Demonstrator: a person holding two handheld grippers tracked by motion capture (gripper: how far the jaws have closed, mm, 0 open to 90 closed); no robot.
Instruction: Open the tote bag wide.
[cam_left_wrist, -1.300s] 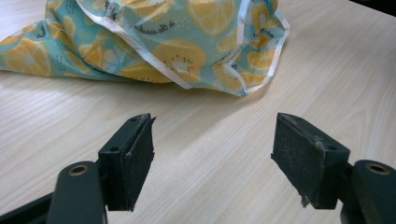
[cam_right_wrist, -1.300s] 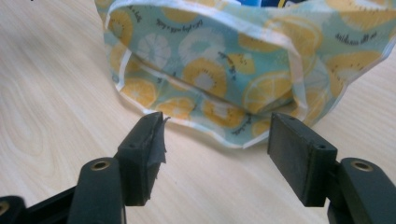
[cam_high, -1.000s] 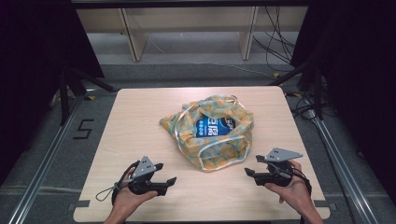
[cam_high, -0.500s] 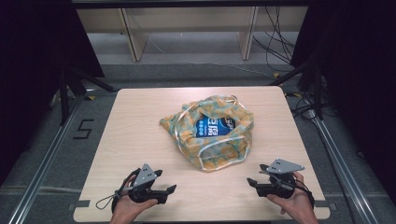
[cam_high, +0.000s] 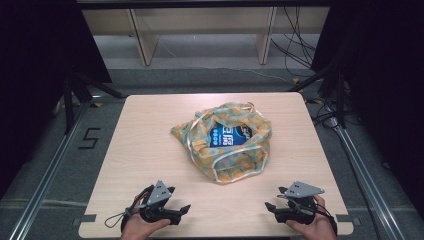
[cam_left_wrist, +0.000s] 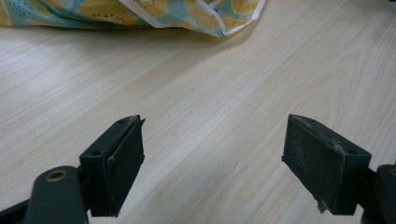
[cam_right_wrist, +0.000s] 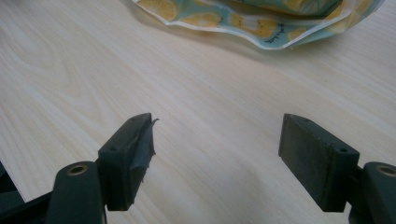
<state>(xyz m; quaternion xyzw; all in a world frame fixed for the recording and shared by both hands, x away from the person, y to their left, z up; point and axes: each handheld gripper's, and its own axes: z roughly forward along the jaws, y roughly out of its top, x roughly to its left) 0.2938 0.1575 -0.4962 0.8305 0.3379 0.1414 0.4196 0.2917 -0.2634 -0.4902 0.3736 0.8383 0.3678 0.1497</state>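
Observation:
A lemon-print cloth bag (cam_high: 235, 160) with white handles lies crumpled at the middle of the wooden table (cam_high: 145, 135). A blue packet (cam_high: 232, 136) shows in its open mouth. My left gripper (cam_high: 184, 208) rests low at the near left edge, pointing right. Its jaws have just been opening and stand open over bare wood (cam_left_wrist: 215, 135), the bag's hem (cam_left_wrist: 140, 11) well ahead of them. My right gripper (cam_high: 270, 206) sits at the near right edge, pointing left. Its jaws have also just opened wider with nothing between them (cam_right_wrist: 217, 135). The bag's edge (cam_right_wrist: 243, 21) lies beyond.
Pale shelf legs (cam_high: 142, 40) stand behind the table. Cables (cam_high: 300, 45) trail over the floor at the back right. Metal rails (cam_high: 50, 170) run along both sides, and a "5" mark (cam_high: 90, 139) is on the floor at the left.
My right gripper has come down and back toward the near edge. The left gripper has drawn slightly nearer too. The bag has not moved.

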